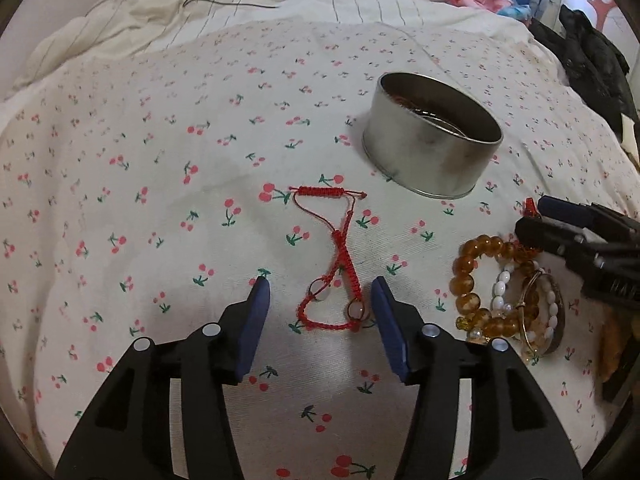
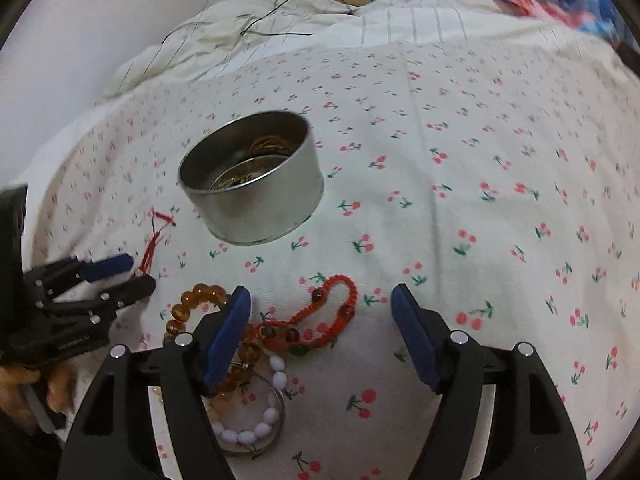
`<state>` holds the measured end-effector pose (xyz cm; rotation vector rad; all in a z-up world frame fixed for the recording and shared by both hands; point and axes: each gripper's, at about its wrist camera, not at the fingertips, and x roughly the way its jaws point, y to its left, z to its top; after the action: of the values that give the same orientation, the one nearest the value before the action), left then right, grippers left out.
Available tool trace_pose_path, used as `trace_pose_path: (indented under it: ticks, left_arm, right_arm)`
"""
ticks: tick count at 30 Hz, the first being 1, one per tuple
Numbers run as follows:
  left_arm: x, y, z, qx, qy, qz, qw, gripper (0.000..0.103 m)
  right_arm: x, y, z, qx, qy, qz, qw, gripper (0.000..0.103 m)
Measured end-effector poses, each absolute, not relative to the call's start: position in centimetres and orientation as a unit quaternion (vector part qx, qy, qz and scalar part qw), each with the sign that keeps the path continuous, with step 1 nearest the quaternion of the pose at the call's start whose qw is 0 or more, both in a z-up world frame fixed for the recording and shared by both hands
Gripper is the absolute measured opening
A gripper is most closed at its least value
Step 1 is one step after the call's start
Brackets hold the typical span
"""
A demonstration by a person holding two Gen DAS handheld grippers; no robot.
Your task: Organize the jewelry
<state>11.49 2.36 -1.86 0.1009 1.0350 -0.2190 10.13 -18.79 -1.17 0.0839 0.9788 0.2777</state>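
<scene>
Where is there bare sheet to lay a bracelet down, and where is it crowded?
Free: the cherry-print sheet right of the metal tin and beyond the right tool; also the stretch left of the red cord bracelet, beyond the left tool. Crowded: the pile of amber bead bracelet, white bead bracelet and orange braided bracelet between the tools.

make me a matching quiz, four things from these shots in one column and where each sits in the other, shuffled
Things:
1. red cord bracelet
2. orange braided bracelet
3. gold bangles
4. white bead bracelet

Places:
A. inside the round metal tin
B. between the open left claw fingers
C. ahead of the open right claw
D. under the right claw's left finger, inside a metal bangle

Pairs: 1-B, 2-C, 3-A, 4-D
</scene>
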Motion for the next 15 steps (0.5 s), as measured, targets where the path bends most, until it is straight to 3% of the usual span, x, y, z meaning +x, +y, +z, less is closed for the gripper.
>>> trace_pose_path:
  ticks: [1, 2, 3, 4, 15]
  left_arm:
    - [11.6, 2.3, -2.0, 0.048, 0.494, -0.105, 0.862, 0.05]
    - [11.6, 2.2, -2.1, 0.047, 0.493, -0.11, 0.862, 0.043]
    - [11.6, 2.0, -2.1, 0.042, 0.494, -0.126, 0.859, 0.021]
    - [11.5, 1.9, -2.2, 0.04, 0.495, -0.136, 0.857, 0.012]
    - [10.6, 3.4, 2.2, -0.004, 0.411, -0.153, 0.899, 0.009]
  right_arm:
    - [10.0, -18.4, -1.2, 0.03, 0.467, 0.136, 0.873, 0.059]
    - [9.9, -18.2, -1.3, 0.022, 0.472, 0.139, 0.87, 0.036]
    - [9.9, -18.1, -1.3, 0.019, 0.472, 0.143, 0.87, 0.027]
    - [9.8, -18.1, -1.3, 0.022, 0.471, 0.147, 0.869, 0.015]
    - [8.9, -21.4, 3.0, 0.102, 0.413, 0.168, 0.889, 0.014]
